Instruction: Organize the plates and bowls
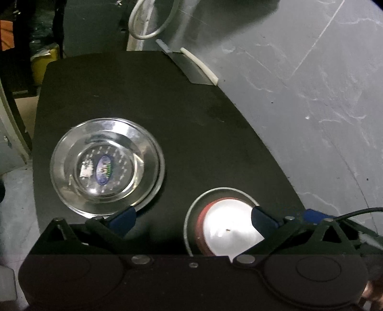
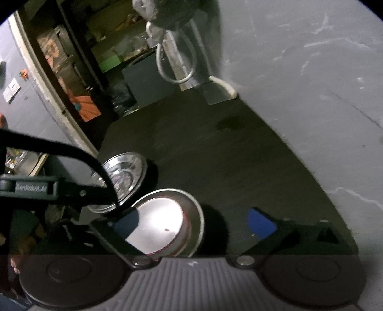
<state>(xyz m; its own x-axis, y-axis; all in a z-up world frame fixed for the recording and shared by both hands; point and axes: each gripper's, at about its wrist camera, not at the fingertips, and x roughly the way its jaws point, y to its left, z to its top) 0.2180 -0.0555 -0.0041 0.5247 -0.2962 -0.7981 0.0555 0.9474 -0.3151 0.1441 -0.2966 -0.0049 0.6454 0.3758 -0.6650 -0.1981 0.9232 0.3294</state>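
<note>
Closest to you, your left gripper [image 1: 192, 221] hangs wide open over the near edge of the black table [image 1: 191, 114], gripping nothing. One blue fingertip overlaps the near rim of the glass plate [image 1: 107, 165]; the other overlaps the near right side of the white-and-red bowl [image 1: 223, 227]. I can't tell from the left wrist view whether either pad actually touches. Your right gripper [image 2: 194, 226] is spread wide too and empty, its left pad crossing in front of that same bowl [image 2: 167, 222] and its right pad over bare tabletop.

Moving out, the bowl sits in the near middle of the table and the plate [image 2: 124, 177] just beyond it to the left, close together but side by side, not stacked. So by my read the organizing has barely begun: both dishes are loose, and neither is held.

Further back, the tabletop is bare up to the grey wall [image 1: 311, 83] and a looped white cable [image 1: 153, 19].
</note>
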